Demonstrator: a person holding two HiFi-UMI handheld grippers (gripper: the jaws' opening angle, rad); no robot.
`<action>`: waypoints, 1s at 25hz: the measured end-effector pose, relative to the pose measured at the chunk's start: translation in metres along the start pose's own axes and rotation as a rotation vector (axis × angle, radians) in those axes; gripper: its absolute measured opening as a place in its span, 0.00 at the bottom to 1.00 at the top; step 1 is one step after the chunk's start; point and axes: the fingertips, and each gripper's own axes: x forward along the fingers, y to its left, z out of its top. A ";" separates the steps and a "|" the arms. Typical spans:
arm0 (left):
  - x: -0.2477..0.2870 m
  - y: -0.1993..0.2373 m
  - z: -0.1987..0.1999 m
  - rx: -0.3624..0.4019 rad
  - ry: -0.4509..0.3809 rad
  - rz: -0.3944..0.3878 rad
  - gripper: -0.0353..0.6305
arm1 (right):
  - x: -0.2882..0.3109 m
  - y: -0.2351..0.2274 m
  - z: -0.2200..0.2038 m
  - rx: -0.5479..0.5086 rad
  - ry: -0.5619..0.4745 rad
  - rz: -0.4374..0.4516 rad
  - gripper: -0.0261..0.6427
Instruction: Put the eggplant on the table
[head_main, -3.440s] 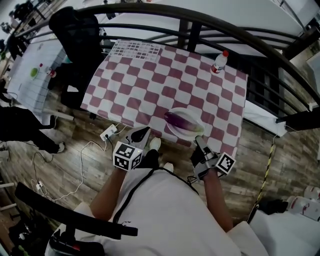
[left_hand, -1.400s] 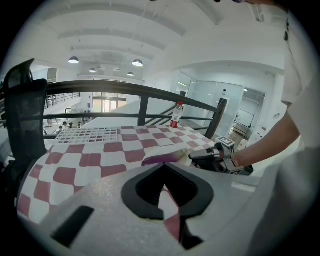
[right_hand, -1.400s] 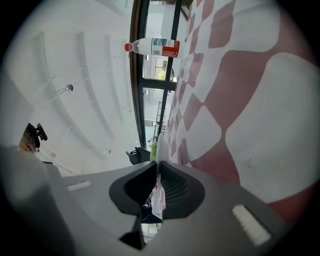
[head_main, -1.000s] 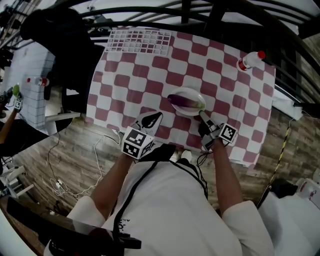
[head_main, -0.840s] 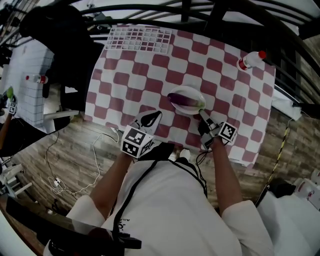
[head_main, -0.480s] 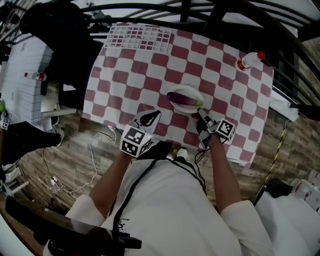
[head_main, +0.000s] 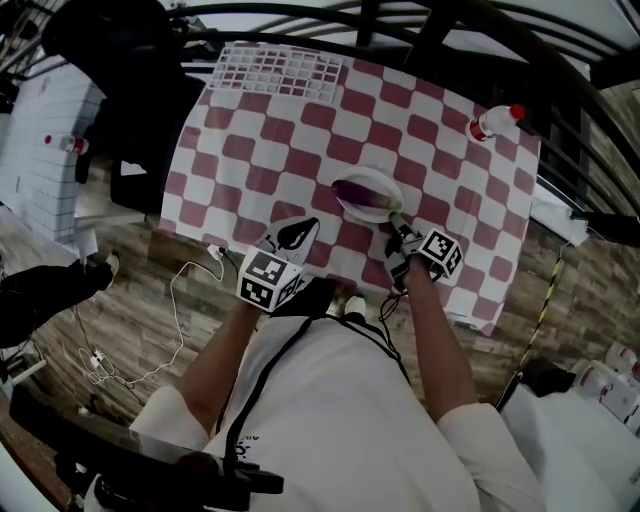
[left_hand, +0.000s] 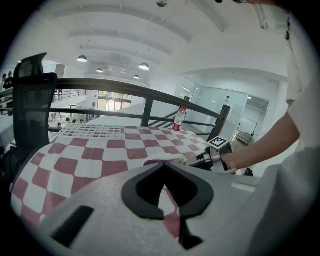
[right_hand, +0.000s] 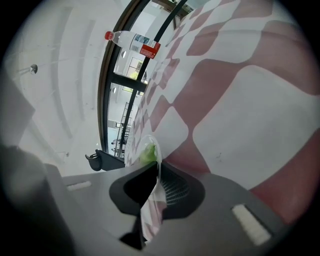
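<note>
A purple eggplant (head_main: 360, 194) with a green stem lies on a white plate (head_main: 381, 177) near the front of the red-and-white checked table (head_main: 260, 130). My right gripper (head_main: 395, 229) is at the plate's near right rim. In the right gripper view the thin plate rim (right_hand: 155, 150) runs between the right gripper's (right_hand: 156, 169) jaws, which are opening, with the green stem (right_hand: 146, 154) just beyond. My left gripper (head_main: 297, 232) hovers over the front table edge, left of the plate, shut and holding nothing; the left gripper (left_hand: 164, 166) points across the cloth.
A water bottle (head_main: 492, 121) with a red cap lies at the far right corner. A white grid rack (head_main: 280, 72) sits at the far edge. A black railing (head_main: 420, 25) runs behind the table, and a black chair (head_main: 110, 40) stands to the left. Cables (head_main: 180, 300) trail on the wooden floor.
Since the earliest frame my right gripper has come forward to the plate's rim and then sunk a little there. The left gripper has hardly moved. Plate and eggplant lie where they were.
</note>
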 end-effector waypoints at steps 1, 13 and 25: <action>-0.001 0.000 -0.001 -0.002 -0.004 0.001 0.06 | 0.000 -0.001 0.000 -0.007 -0.004 -0.012 0.09; -0.016 -0.015 -0.005 0.015 -0.032 0.006 0.06 | -0.007 0.011 -0.009 -0.089 -0.009 -0.044 0.34; -0.033 -0.062 0.002 0.046 -0.083 -0.023 0.06 | -0.090 0.055 -0.024 -0.215 -0.068 0.105 0.07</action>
